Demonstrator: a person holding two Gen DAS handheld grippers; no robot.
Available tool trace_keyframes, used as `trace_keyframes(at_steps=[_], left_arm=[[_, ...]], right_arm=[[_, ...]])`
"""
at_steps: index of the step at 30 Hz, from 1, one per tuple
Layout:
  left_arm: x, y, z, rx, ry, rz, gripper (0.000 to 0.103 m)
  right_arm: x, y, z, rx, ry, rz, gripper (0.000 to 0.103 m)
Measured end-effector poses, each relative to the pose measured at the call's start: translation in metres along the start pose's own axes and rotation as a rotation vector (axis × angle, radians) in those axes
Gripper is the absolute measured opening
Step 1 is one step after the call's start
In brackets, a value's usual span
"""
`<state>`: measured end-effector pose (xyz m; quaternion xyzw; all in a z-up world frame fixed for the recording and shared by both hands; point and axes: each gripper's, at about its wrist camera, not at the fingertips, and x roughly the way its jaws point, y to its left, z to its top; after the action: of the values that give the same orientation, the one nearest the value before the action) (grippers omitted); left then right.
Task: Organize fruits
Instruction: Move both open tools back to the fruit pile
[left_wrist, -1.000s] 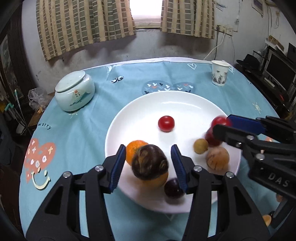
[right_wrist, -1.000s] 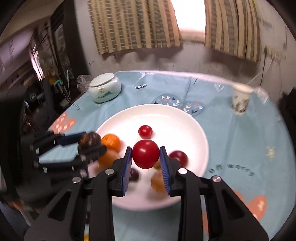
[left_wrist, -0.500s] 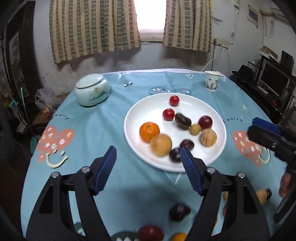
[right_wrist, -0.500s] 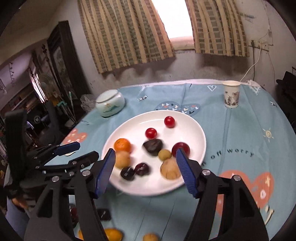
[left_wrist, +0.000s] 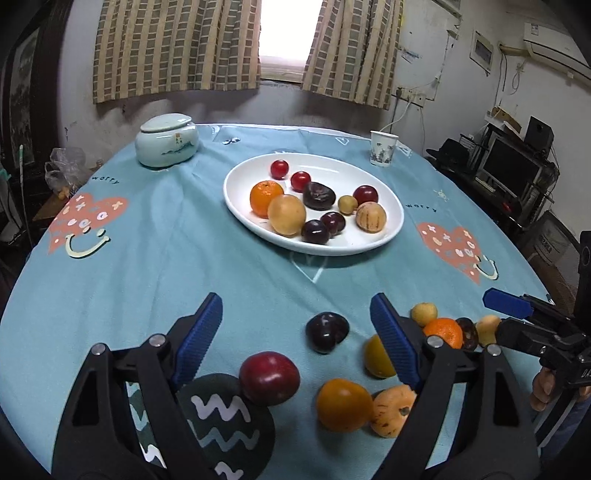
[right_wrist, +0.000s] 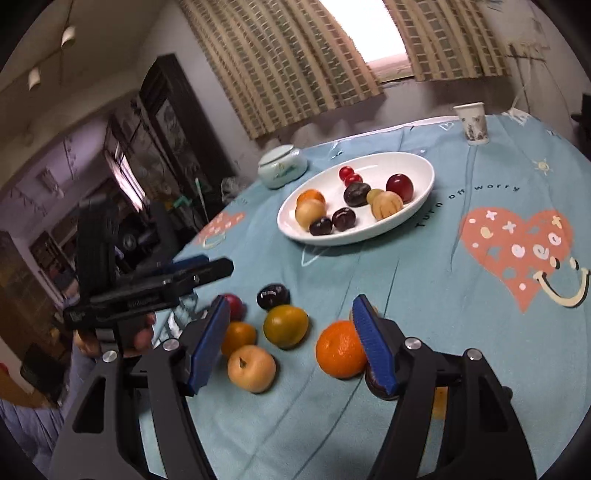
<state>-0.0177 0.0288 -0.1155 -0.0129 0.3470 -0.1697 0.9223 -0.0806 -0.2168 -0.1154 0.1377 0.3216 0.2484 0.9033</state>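
Left wrist view: left hand-held gripper (left_wrist: 295, 328) wide open, empty, over the cloth-covered table (left_wrist: 155, 266); right hand-held gripper (right_wrist: 291, 332) likewise. Round glossy fruits fill an oval white plate (left_wrist: 391, 221).

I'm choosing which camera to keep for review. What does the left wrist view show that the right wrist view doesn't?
Only the left wrist view shows the computer monitor and the dark wavy-patterned circle on the cloth. Only the right wrist view shows the dark cabinet and the side room. Both show the white plate of fruit, the lidded jar, the paper cup, loose fruit nearby, and both hand-held grippers open: left, right.
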Motion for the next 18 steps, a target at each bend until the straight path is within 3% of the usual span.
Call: trace_keyframes(at_steps=[8,18], left_arm=[[0.013,0.016,0.000,-0.078,0.040,0.056,0.084],[0.014,0.026,0.000,-0.130,0.052,0.055,0.084]], right_arm=[[0.002,-0.020,-0.007,0.102,0.035,-0.011,0.072],[0.007,-0.023,-0.009,0.113,0.058,-0.018,0.072]])
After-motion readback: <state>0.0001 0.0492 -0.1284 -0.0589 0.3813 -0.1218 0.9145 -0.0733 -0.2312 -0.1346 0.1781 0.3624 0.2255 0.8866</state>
